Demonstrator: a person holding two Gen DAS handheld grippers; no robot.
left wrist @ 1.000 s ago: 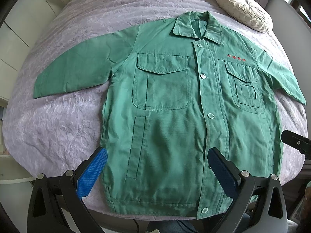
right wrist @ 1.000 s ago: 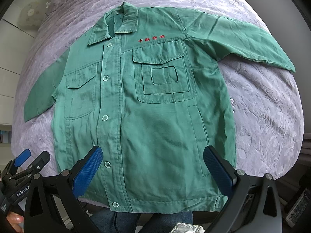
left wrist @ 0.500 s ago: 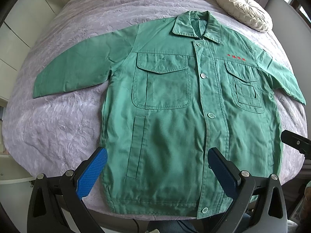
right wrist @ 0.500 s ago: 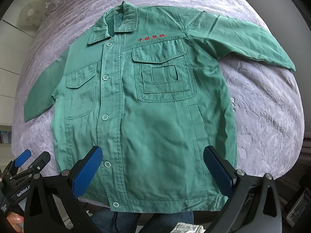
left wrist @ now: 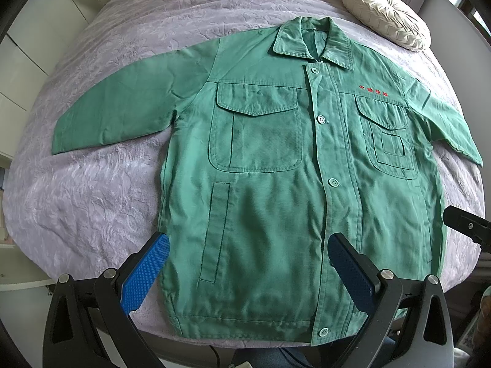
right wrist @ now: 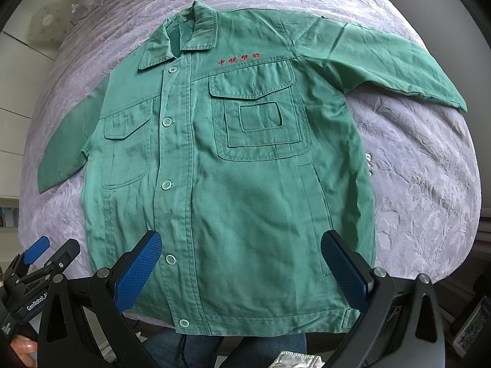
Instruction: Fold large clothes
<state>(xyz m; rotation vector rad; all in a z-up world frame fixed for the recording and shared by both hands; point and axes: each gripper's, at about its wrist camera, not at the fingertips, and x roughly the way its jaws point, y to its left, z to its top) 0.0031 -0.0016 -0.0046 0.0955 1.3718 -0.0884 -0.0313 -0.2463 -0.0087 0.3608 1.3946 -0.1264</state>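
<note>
We see a green work jacket (left wrist: pixel 276 190) lying buttoned and flat, front up, across the purple bedspread (left wrist: pixel 92 199), collar toward the bed's far edge, hem at the near edge. Our left gripper (left wrist: pixel 248 270) and right gripper (right wrist: pixel 242 263) hover spread wide above the hem, holding nothing.

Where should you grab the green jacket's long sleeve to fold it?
Probably the cuff end of the sleeve, with the left hand-held gripper coming from the outer side. It lies flat on the purple bedspread, spread away from the green jacket.
</note>
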